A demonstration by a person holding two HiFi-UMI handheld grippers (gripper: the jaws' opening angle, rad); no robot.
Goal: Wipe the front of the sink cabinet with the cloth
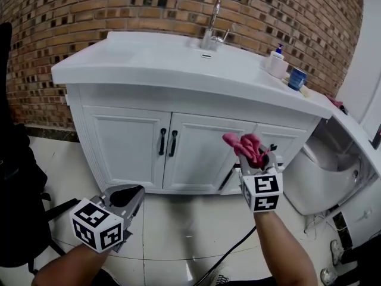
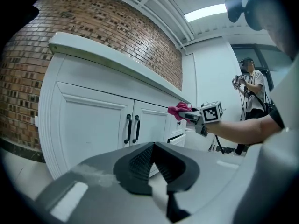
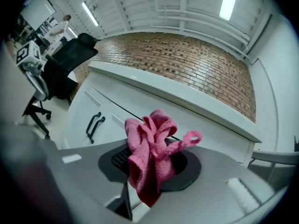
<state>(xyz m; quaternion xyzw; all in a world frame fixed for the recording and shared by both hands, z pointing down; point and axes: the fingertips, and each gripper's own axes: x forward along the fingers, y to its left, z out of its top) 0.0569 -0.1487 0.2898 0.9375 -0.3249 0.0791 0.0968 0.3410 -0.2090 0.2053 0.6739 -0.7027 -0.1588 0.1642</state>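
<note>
1. Before the white panelled sink cabinet (image 1: 128, 142), the right gripper (image 1: 255, 159) pinches a bunched pink cloth (image 3: 148, 158) near the drawer fronts; I cannot tell whether it touches them.
2. The left gripper (image 2: 152, 148) hangs low, jaws pressed together on nothing.
3. The cloth looks soft, light and floppy, and is best gripped at its bunched middle.
4. No writing is legible.

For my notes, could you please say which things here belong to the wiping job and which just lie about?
Job: cloth, in the right gripper; cabinet.
Lying about: soap bottle, blue cup, faucet, chair.
</note>
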